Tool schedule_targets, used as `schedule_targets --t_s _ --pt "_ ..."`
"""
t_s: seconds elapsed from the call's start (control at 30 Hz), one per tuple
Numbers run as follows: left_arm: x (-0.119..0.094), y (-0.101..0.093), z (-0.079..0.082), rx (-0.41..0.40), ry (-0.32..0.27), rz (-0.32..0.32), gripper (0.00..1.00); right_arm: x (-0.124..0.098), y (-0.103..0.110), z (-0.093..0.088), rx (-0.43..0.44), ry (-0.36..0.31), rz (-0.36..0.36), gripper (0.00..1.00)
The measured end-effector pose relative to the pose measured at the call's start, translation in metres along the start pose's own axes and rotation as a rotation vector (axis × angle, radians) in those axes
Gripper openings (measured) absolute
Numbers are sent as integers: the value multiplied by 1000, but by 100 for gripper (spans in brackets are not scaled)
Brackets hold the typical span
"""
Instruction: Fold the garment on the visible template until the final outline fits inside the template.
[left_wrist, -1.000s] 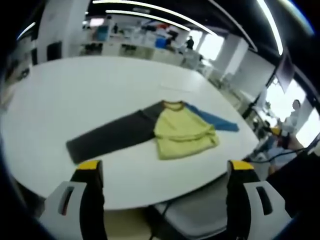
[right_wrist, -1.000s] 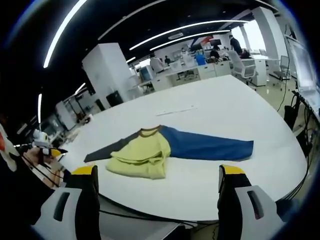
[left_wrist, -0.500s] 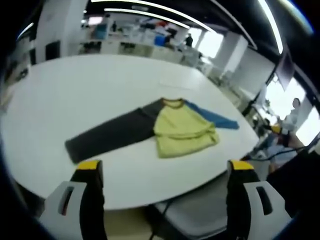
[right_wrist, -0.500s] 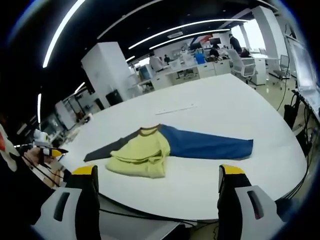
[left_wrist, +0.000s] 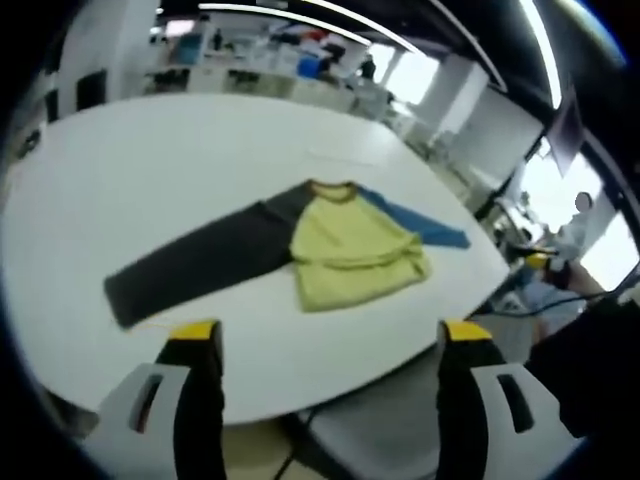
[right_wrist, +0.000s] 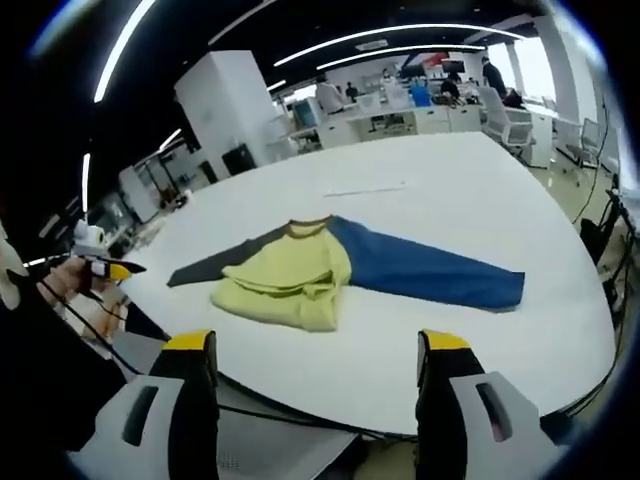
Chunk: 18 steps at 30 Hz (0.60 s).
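Observation:
A garment lies on a white round table (left_wrist: 150, 150). Its yellow-green body (left_wrist: 350, 252) is folded up on itself, a dark grey sleeve (left_wrist: 195, 262) stretches out one way and a blue sleeve (left_wrist: 415, 222) the other. In the right gripper view the yellow body (right_wrist: 290, 285) sits mid-table, the blue sleeve (right_wrist: 430, 272) runs right and the grey sleeve (right_wrist: 215, 265) left. My left gripper (left_wrist: 330, 345) is open, held off the table's near edge short of the garment. My right gripper (right_wrist: 315, 350) is open too, near the table's edge. No template outline shows around the garment.
A thin strip (right_wrist: 365, 188) lies on the table (right_wrist: 480, 200) beyond the garment. A grey chair seat (left_wrist: 370, 440) stands below the table edge. A person's hand with the other gripper (right_wrist: 95, 270) shows at the left. Desks and people fill the office behind.
Both cameras have shifted slightly and both pairs of jaws now stand a little closer together. The garment has not moved on the table.

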<state>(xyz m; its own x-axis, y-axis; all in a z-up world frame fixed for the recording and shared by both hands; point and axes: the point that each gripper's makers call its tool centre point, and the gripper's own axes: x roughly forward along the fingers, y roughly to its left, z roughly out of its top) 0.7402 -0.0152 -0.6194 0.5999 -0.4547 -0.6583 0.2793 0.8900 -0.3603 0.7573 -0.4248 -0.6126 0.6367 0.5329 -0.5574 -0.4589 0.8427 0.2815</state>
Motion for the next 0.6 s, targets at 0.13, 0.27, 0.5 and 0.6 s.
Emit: schedule_targets --t_s 0.13,0.27,0.5,0.6 --pt "14 -1 4 -11 -4 -16 81 16 6 -2 -2 9 37 68" --pt "28 1 6 -13 10 -23 78 28 12 -1 5 24 68 65" --pt "44 4 9 -5 21 -25 74 48 16 4 -28 33 98 61" --pt "52 7 11 0 21 -22 70 54 19 5 -44 45 111 58"
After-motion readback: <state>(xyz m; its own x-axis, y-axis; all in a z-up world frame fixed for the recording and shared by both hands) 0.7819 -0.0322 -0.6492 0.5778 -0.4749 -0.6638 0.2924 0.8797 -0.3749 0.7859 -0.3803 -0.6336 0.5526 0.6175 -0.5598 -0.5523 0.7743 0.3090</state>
